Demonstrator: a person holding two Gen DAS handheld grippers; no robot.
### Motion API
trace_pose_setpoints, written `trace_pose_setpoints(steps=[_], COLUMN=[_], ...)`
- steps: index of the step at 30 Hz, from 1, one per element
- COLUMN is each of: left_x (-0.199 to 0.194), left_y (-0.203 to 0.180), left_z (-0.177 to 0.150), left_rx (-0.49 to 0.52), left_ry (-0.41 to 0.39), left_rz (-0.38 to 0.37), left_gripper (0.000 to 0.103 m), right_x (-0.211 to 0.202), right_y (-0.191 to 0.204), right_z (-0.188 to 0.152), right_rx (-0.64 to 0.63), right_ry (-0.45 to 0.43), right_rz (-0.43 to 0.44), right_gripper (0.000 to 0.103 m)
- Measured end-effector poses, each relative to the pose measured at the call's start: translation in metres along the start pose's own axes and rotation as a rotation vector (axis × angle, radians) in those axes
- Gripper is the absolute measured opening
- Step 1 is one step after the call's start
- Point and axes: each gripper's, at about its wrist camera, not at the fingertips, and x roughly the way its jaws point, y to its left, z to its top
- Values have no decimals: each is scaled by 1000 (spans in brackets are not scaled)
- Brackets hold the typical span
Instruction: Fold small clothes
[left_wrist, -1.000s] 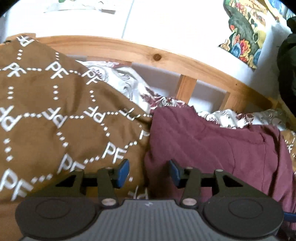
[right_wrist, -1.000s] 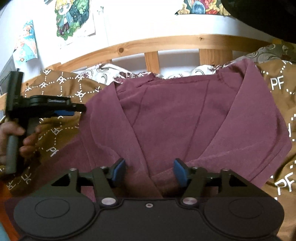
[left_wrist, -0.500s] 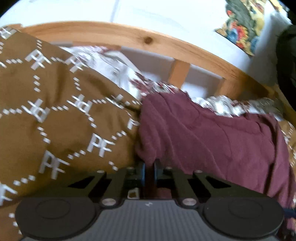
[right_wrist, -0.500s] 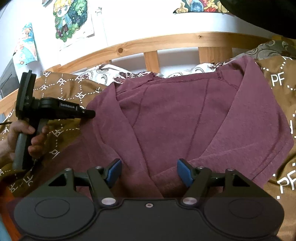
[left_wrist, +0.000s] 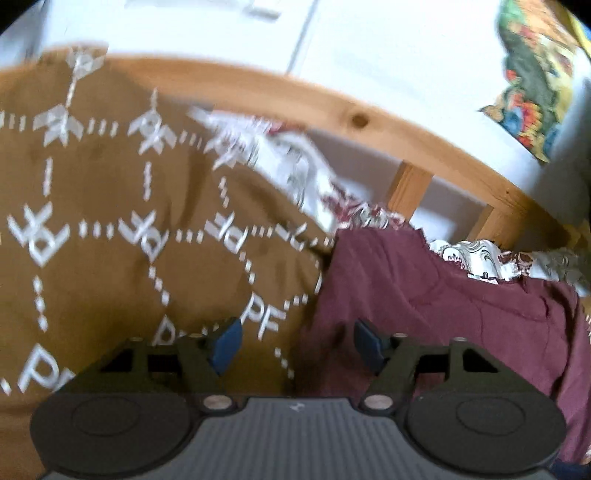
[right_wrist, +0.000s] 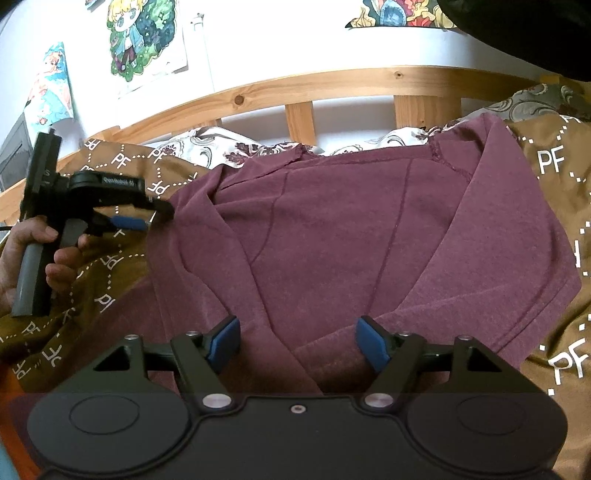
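- Two handheld grippers are in view, both over a bed spread with a brown blanket (right_wrist: 546, 206) printed with white "PF" lettering and dotted lines.
- One maroon garment (right_wrist: 369, 236) lies on that blanket, its body spread flat, with both sleeves folded inward across the front so that they meet near the lower middle in the right wrist view.
- Left gripper (left_wrist: 297, 341): jaws apart, nothing between the blue pads. It sits low at the garment's left edge, one pad over the brown blanket, the other over maroon cloth (left_wrist: 443, 302). This view is blurred, so contact with the fabric cannot be judged.
- Right gripper (right_wrist: 297, 341): jaws apart, empty, positioned above the lower part of the garment where the sleeves cross. Whether the pads touch the cloth cannot be told.
- From the right wrist view, the left gripper (right_wrist: 129, 218) appears at the garment's left side, held by the person's left hand (right_wrist: 33, 254) around its grey handle; its blue pad points toward the sleeve edge and lies just beside it.
- Floral bedding (right_wrist: 221, 147), white with dark red pattern, shows beyond the garment's upper edge.
- Wooden bed rail (right_wrist: 332, 88) with upright slats runs behind the bedding.
- White wall (right_wrist: 277, 40) behind carries colourful illustrated posters (right_wrist: 147, 40).
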Motion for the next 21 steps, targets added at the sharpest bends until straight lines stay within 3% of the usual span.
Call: trace_pose_setpoints(steps=[2, 3, 4, 5, 6, 8, 12, 13, 16, 18, 21], left_x=[1, 4, 7, 12, 15, 17, 18, 18, 11, 3, -12], left_y=[-11, -15, -20, -23, -24, -24, -21, -20, -16, -16, -22], left_z=[-1, -2, -4, -6, -7, -8, -2, -3, -2, 0, 2], left_rx=[68, 100, 134, 162, 168, 134, 82, 76, 57, 41, 45], left_ry=[-21, -21, -9, 16, 43, 47, 72, 81, 71, 69, 43], left_rz=[-4, -3, 2, 6, -6, -1, 42, 55, 57, 31, 23], left_gripper=[72, 67, 58, 34, 22, 16, 15, 17, 41, 65, 80], right_x=[1, 1, 1, 1, 0, 0, -1, -1, -4, -7, -18], right_y=[1, 1, 1, 1, 1, 1, 0, 0, -1, 0, 1], right_z=[0, 0, 0, -1, -1, -1, -2, -2, -3, -3, -4], right_rx=[0, -1, -2, -3, -4, -6, -5, -5, -9, -15, -32], right_ry=[3, 3, 4, 4, 4, 4, 2, 1, -3, -10, -29], right_rz=[1, 2, 4, 5, 6, 7, 5, 3, -10, -28, -56], right_gripper=[74, 74, 75, 75, 75, 75, 75, 75, 75, 76, 80])
